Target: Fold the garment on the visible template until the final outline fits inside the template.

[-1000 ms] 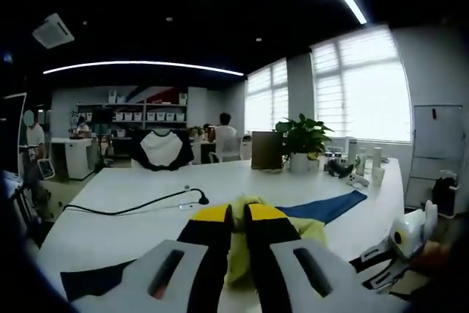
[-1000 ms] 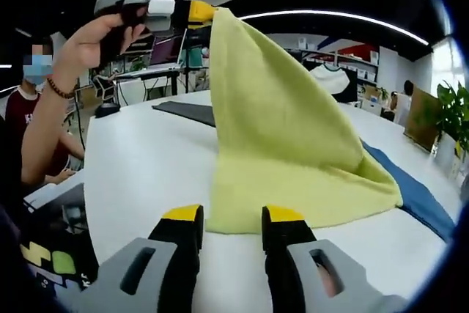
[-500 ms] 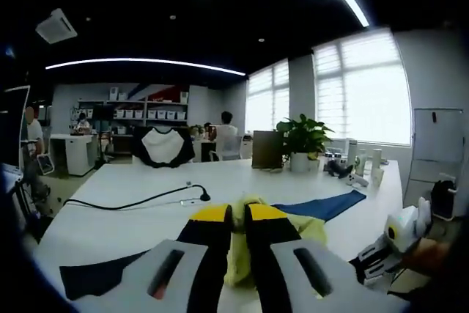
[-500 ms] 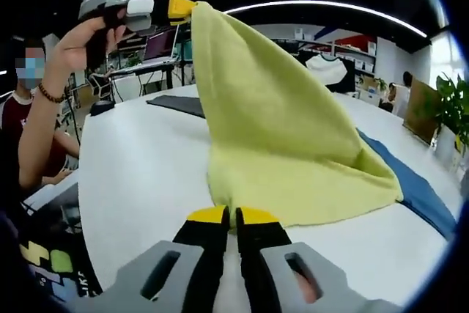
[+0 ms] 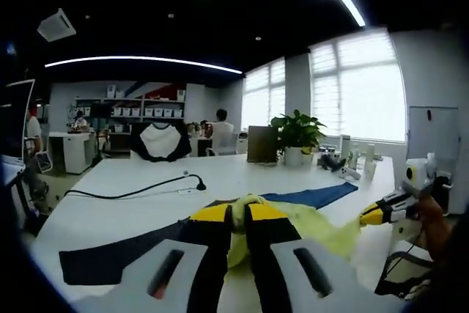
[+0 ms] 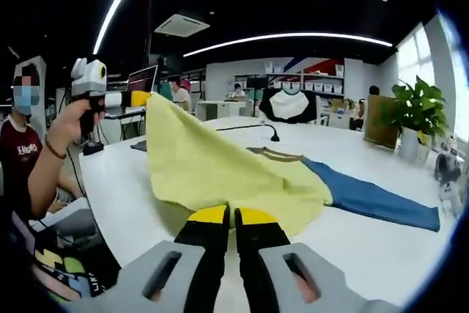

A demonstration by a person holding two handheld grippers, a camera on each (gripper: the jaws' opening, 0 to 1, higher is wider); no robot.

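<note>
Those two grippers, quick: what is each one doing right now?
Left gripper: shut on the yellow garment.
Right gripper: shut on the yellow garment's near edge.

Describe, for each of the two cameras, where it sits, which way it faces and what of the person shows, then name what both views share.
Left gripper view: rides the left gripper, jaws shut on the yellow garment, facing the plant and windows; the person's hand holds the right gripper.
Right gripper view: rides the right gripper, shut on the garment's edge, facing the shelves; the person's hand holds the left gripper.
Shared: garment, white table, blue cloth.
</note>
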